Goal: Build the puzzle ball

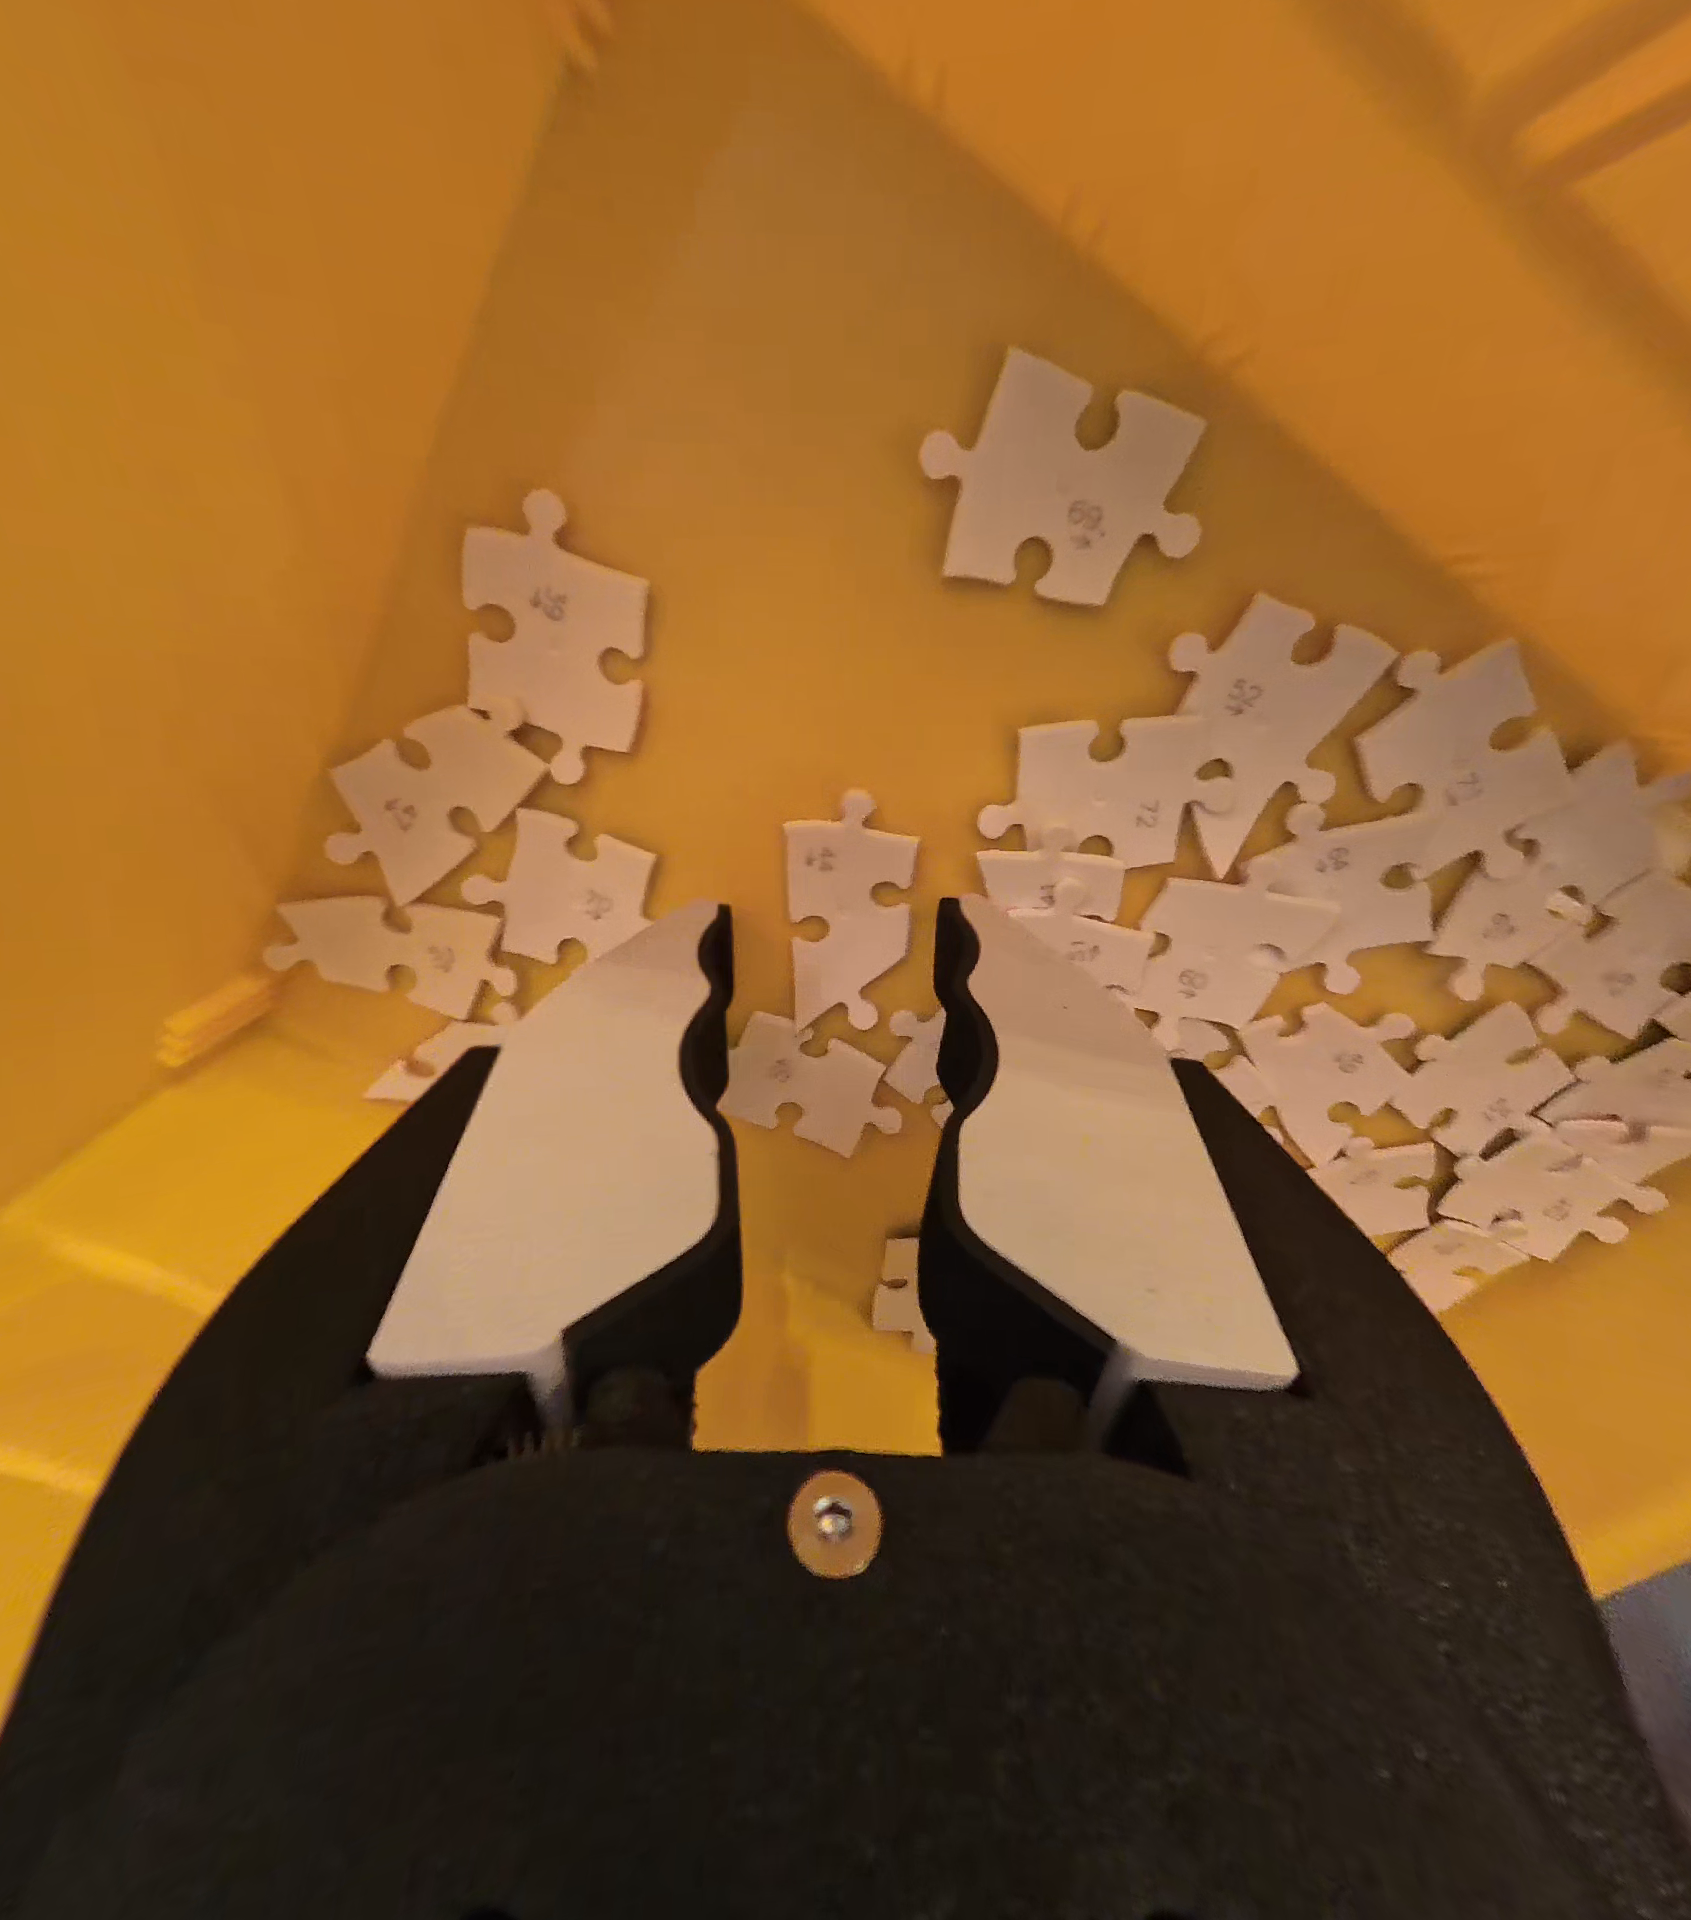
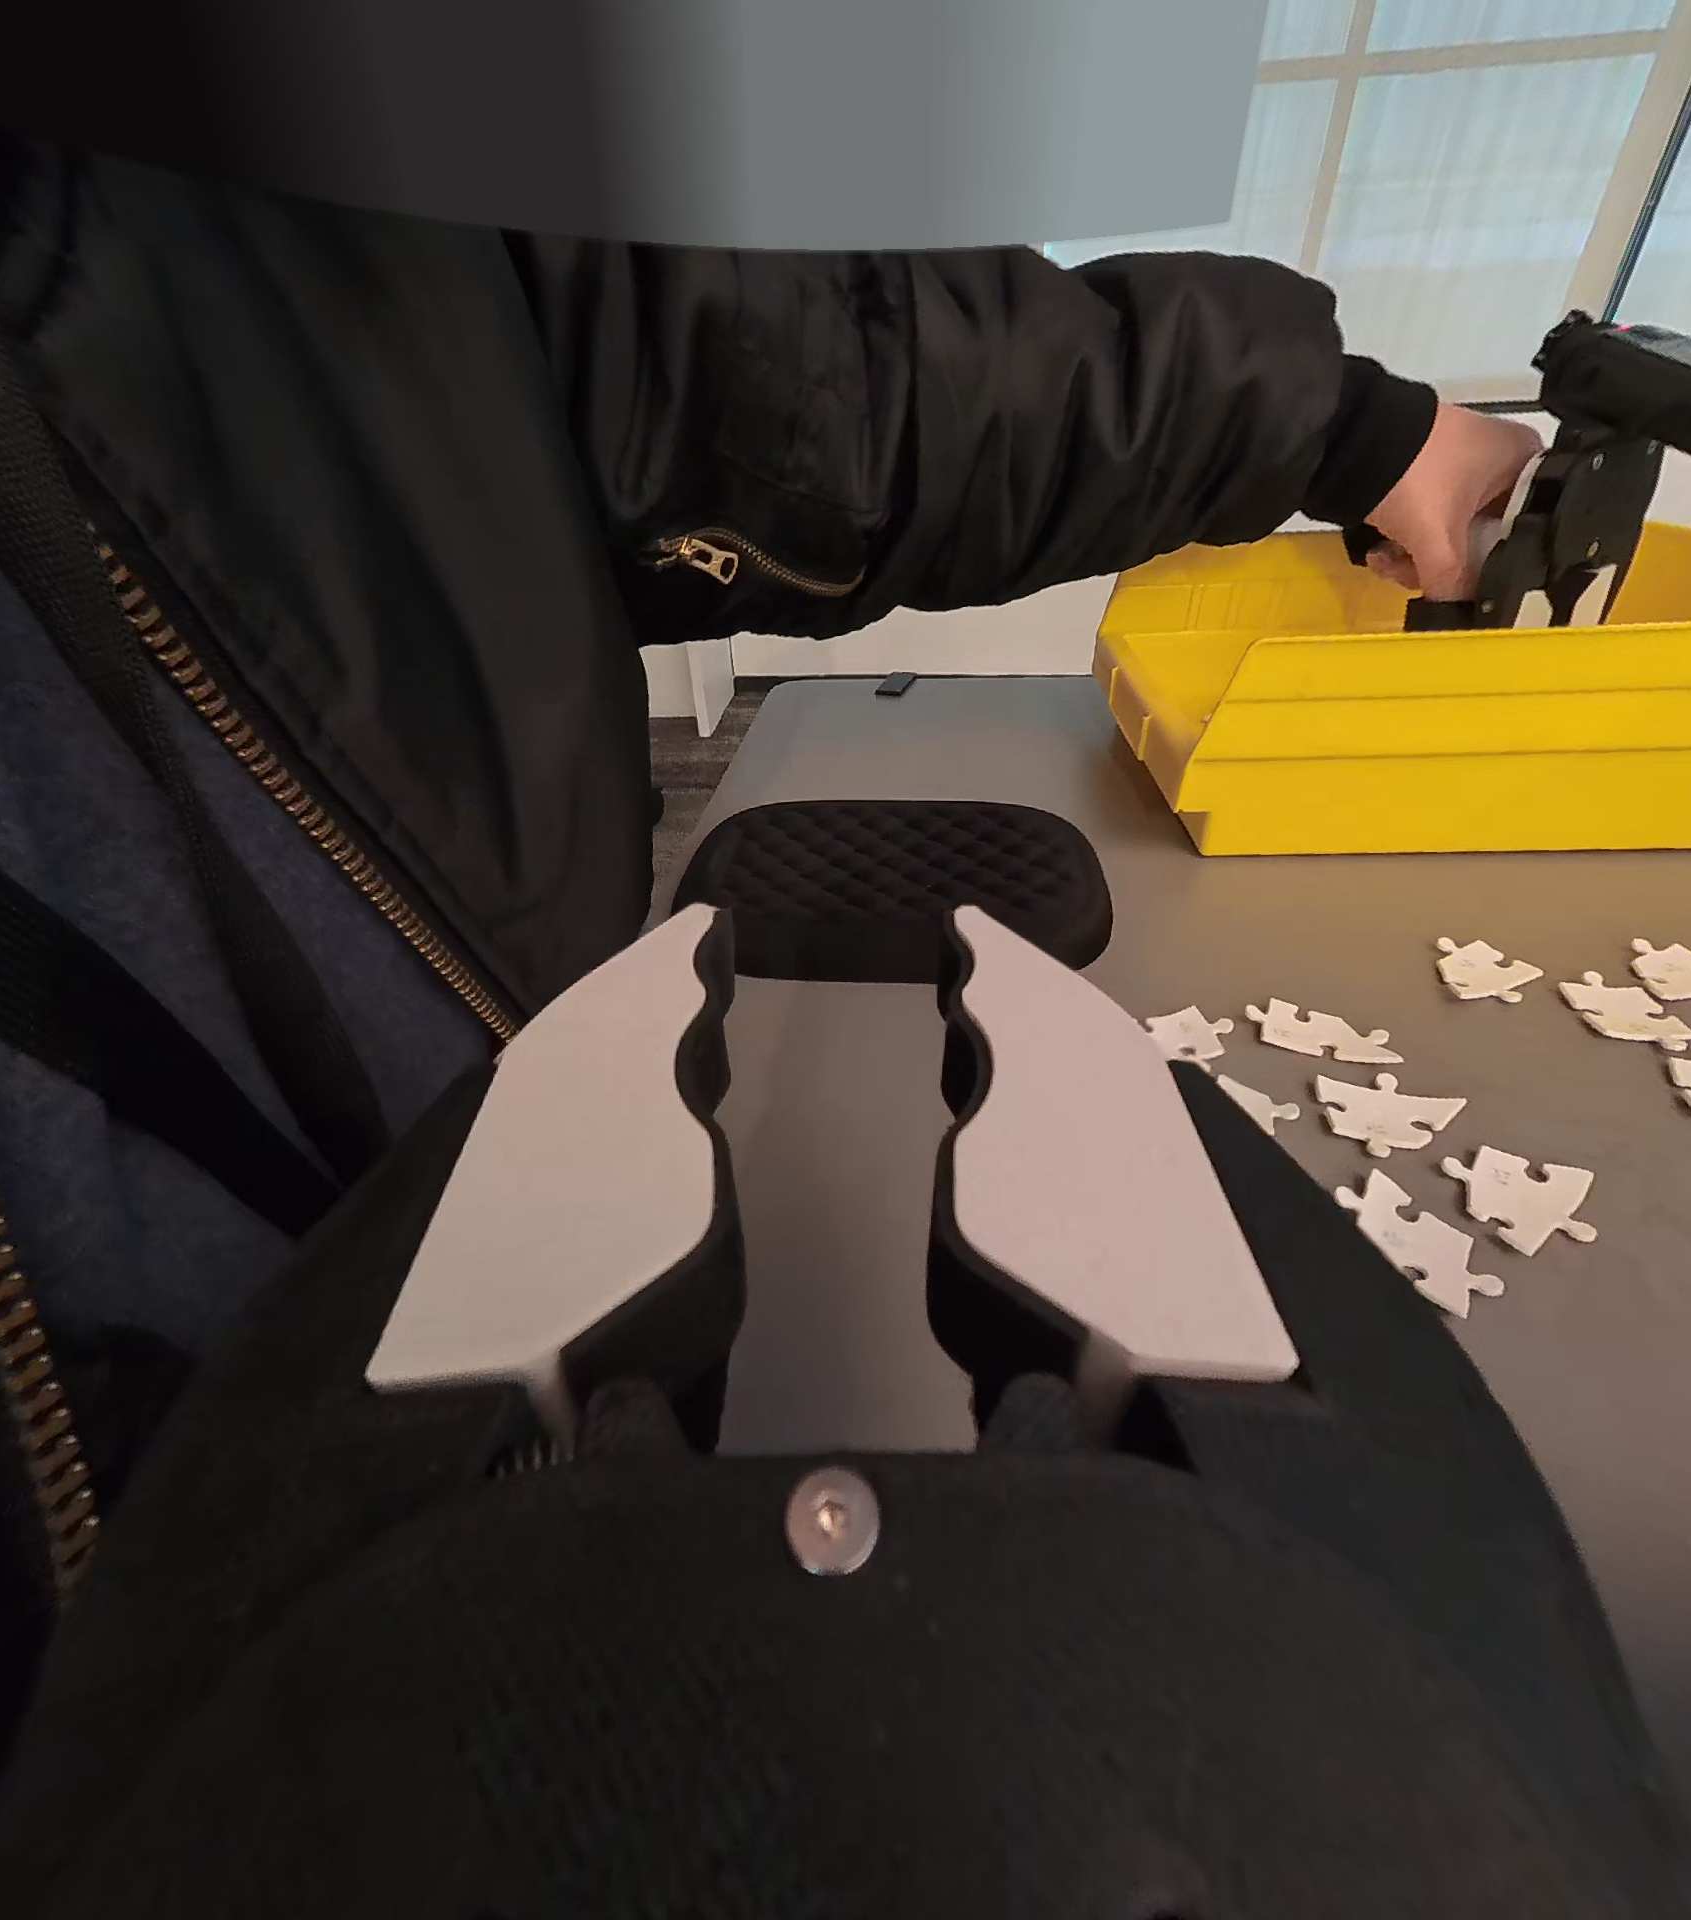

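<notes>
Puzzle pieces (image 1: 1423,935): white, numbered, loosely heaped.

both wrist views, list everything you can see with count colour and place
puzzle pieces in bin: dozens, white, heaped at right, looser at left, one apart farther up
yellow bin: one, on the table's far right
puzzle pieces on table: about ten in view, white, spread flat in front of the bin
table: one, dark grey
black quilted pad: one, just beyond the right claw
windows: pale, behind the bin
jacket: black, zipped, person's left sleeve reaching to the bin
left hand: gripping the left claw's handle
left claw: open, over the bin's pieces, empty
right claw: open, above the table, empty
</notes>
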Motion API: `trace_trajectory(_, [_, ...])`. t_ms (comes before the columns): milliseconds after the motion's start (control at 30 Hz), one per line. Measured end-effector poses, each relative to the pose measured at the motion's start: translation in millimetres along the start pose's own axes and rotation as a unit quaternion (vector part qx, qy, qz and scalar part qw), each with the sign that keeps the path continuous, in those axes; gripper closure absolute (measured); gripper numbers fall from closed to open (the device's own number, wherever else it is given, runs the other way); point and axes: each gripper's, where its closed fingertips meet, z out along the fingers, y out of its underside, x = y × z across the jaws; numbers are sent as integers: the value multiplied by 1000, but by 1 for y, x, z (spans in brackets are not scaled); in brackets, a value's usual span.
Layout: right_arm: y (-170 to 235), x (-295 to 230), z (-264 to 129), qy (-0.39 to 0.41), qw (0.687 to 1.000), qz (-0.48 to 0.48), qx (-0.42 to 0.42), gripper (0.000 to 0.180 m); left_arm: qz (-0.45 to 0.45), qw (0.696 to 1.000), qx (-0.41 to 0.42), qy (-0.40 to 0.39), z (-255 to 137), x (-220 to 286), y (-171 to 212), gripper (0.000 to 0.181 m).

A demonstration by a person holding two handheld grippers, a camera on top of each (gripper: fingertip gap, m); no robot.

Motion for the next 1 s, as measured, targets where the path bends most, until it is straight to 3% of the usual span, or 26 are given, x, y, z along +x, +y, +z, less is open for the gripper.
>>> trace_trajectory(133, [2,-2,1,-3,1000,-4,-6,141,-6,1000,6,26,1,7,-1,158])
trace_trajectory(700, [0,-12,2,-17,1000,-11,-9,141,-40,999,24,-5,-6,1,-3,159])
trace_trajectory(833, [-2,-15,2,-19,1000,-14,-6,141,-60,996,64,-21,-33,2,-12,159])
trace_trajectory(1000, [-3,-21,5,-27,999,-21,-7,141,-96,984,139,-56,-99,22,-39,159])
